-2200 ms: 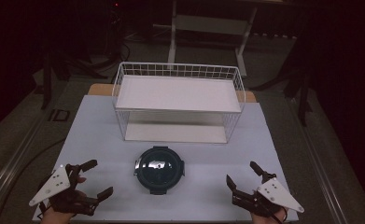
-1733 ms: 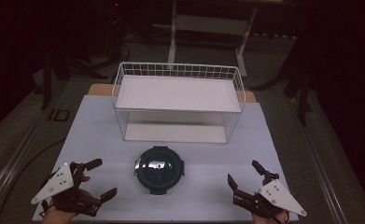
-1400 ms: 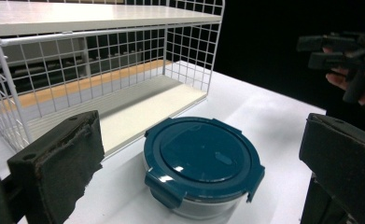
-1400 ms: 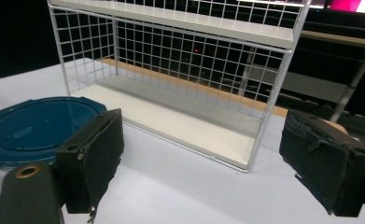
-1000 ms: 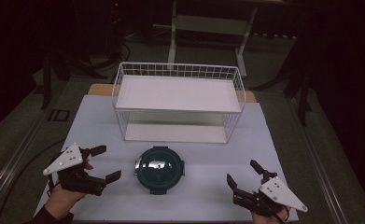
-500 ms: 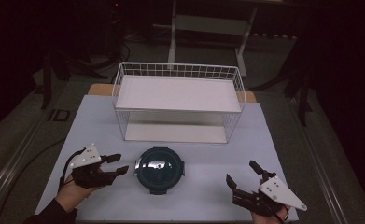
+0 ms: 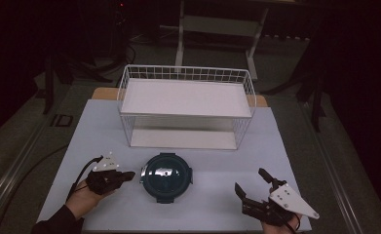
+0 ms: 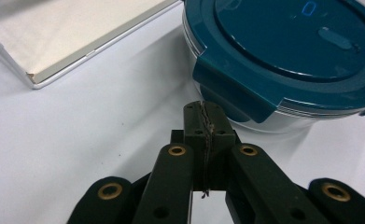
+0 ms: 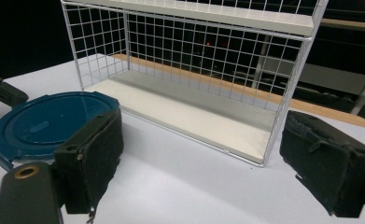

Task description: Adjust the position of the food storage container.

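A round container with a dark teal clip-on lid (image 7: 166, 176) (image 8: 287, 51) (image 9: 49, 123) sits at the front middle of the white table. My left gripper (image 7: 128, 175) (image 8: 206, 112) is just left of it, tips close to one of the lid's side latches (image 8: 231, 91) without touching. Its jaws have just been closing and now meet with nothing between them. My right gripper (image 7: 249, 180) (image 9: 203, 154) rests open near the front right edge, well apart from the container, its pads (image 9: 94, 154) empty.
A white wire rack with two shelves (image 7: 185, 97) (image 9: 194, 46) stands behind the container at the table's middle; its lower board (image 8: 68, 32) lies close to the left gripper. The table (image 7: 105, 126) ends just in front of both hands.
The left gripper has moved right and down toward the container, and its jaws have gone from wide open to shut. The right gripper has stayed where it was.
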A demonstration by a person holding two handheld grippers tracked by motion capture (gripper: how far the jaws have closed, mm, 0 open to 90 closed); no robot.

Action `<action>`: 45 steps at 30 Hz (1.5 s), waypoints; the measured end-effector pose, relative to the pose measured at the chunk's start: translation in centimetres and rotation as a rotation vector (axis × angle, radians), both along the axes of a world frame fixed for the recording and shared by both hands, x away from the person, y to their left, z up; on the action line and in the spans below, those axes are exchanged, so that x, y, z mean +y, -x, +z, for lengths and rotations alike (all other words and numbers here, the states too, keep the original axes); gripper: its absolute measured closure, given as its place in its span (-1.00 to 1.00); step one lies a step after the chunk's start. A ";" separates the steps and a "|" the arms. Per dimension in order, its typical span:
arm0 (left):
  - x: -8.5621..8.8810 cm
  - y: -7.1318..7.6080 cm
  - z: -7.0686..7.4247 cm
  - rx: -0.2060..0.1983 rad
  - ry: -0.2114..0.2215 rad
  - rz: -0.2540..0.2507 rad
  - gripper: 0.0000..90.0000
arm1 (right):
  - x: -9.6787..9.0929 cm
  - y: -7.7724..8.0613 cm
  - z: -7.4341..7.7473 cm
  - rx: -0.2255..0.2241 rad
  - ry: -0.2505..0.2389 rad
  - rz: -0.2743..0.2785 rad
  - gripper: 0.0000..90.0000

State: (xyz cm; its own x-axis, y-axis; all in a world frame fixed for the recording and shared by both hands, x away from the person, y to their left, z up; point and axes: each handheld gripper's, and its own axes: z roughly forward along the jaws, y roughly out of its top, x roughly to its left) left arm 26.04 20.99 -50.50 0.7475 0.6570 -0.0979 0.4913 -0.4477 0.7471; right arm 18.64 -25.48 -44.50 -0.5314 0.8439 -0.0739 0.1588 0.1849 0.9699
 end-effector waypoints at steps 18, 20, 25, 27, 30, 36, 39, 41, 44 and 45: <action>-1.2 -0.4 0.2 0.003 0.014 -0.043 0.99 | -0.1 -0.1 -0.1 0.015 0.000 0.008 -0.71; -1.3 -0.4 0.3 -0.002 0.013 -0.041 0.99 | -0.1 -0.2 -0.2 0.018 -0.002 0.011 -0.70; -1.8 -0.6 0.3 0.003 0.010 -0.043 0.99 | 0.0 -0.2 -0.2 0.023 -0.004 0.020 -0.70; -2.1 -0.6 0.4 0.002 0.006 -0.046 0.99 | 0.0 -0.2 -0.1 0.018 -0.005 0.019 -0.70; -2.6 -0.7 0.4 0.008 0.006 -0.057 0.99 | 0.0 -0.2 -0.2 0.017 -0.004 0.016 -0.70; -4.0 -0.7 0.5 0.014 0.012 -0.086 0.99 | 0.0 -0.2 -0.2 0.016 0.002 0.014 -0.70; -5.0 -0.7 0.5 0.015 0.013 -0.101 0.99 | 0.0 -0.2 -0.2 0.017 0.011 0.015 -0.70; -5.5 -0.8 0.5 0.019 0.013 -0.109 0.99 | 0.1 -0.3 -0.2 0.018 0.012 0.019 -0.70; -6.2 -1.1 0.5 0.022 0.020 -0.114 0.99 | 0.1 -0.3 -0.3 0.028 0.015 0.028 -0.70; -6.4 -1.2 0.4 0.021 0.024 -0.114 0.99 | 0.1 -0.3 -0.3 0.031 0.015 0.028 -0.69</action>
State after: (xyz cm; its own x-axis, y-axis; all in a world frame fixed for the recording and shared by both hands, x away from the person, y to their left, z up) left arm 27.21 14.58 -50.06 0.8151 0.5647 -0.1295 0.4539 -0.4836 0.7484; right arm 18.96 -25.36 -44.79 -0.5566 0.8278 -0.0701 0.1829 0.2044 0.9616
